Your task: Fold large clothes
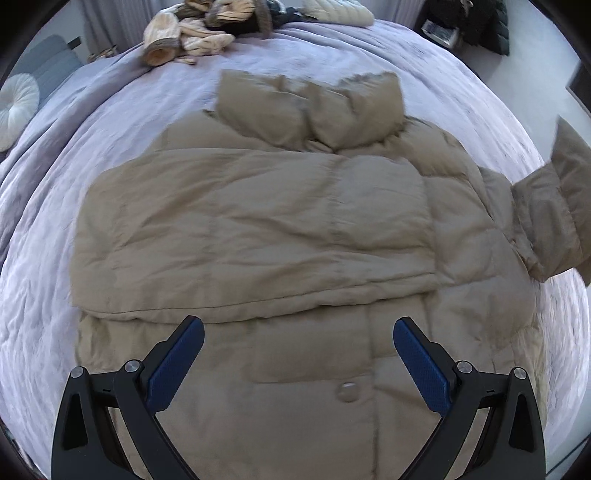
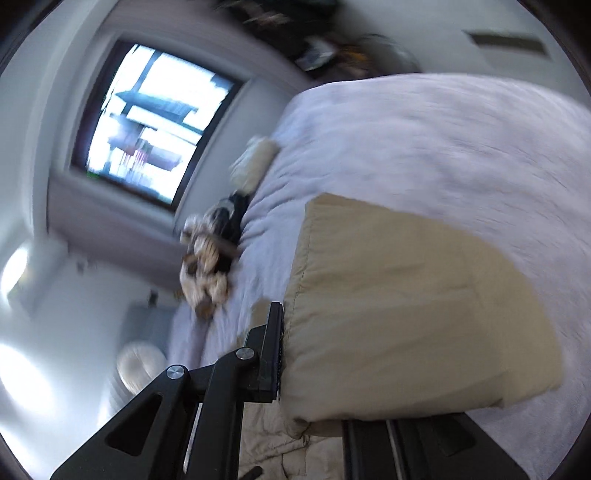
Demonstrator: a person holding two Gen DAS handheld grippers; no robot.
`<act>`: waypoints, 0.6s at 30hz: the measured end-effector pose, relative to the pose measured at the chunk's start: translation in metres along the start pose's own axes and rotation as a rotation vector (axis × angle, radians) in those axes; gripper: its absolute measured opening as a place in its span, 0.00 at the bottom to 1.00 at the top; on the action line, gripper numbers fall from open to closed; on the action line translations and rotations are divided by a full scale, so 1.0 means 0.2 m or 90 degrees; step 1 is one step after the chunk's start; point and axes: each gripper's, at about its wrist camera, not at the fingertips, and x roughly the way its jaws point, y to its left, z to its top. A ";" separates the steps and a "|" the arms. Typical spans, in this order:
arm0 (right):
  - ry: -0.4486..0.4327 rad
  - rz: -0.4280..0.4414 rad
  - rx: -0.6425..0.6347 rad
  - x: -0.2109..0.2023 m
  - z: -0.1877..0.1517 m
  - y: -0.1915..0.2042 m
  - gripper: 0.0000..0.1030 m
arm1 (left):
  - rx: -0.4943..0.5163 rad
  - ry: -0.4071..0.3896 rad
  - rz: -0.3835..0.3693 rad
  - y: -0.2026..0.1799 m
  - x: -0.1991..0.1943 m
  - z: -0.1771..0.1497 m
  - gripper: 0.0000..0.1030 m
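Observation:
A tan puffer jacket lies flat on the lavender bed cover, hood toward the far side. Its left sleeve is folded across the chest. My left gripper hovers open and empty above the jacket's lower front, near a snap button. The right sleeve is lifted off the bed at the right edge of the left wrist view. In the right wrist view my right gripper is shut on that tan sleeve, which hides one finger. The view is tilted and blurred.
A heap of knitted clothes lies at the far side of the bed, also in the right wrist view. A round white cushion sits on a blue chair at left. A window is beyond the bed.

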 end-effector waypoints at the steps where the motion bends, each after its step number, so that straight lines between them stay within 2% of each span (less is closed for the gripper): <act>1: 0.011 -0.002 -0.032 0.05 -0.03 0.08 0.11 | -0.007 -0.005 0.001 0.03 -0.01 0.00 1.00; 5: 0.081 -0.026 -0.196 0.33 -0.26 0.44 0.11 | -0.047 -0.030 0.015 0.23 -0.05 0.01 1.00; 9: 0.183 -0.052 -0.270 0.61 -0.58 0.58 0.11 | -0.086 -0.035 0.026 0.41 -0.05 0.01 1.00; 12: 0.259 -0.088 -0.268 0.81 -0.82 0.52 0.11 | -0.101 -0.037 0.031 0.49 -0.03 0.02 1.00; 14: 0.307 -0.136 -0.242 0.93 -0.93 0.41 0.11 | -0.107 -0.036 0.028 0.52 -0.01 0.02 1.00; 15: 0.322 -0.156 -0.225 0.97 -0.96 0.36 0.11 | -0.109 -0.035 0.026 0.52 0.00 0.03 1.00; 17: 0.327 -0.160 -0.184 1.00 -0.97 0.30 0.12 | -0.113 -0.032 0.016 0.53 0.02 0.04 1.00; 18: 0.326 -0.153 -0.167 0.98 -0.95 0.30 0.22 | -0.113 -0.032 0.012 0.53 0.03 0.04 1.00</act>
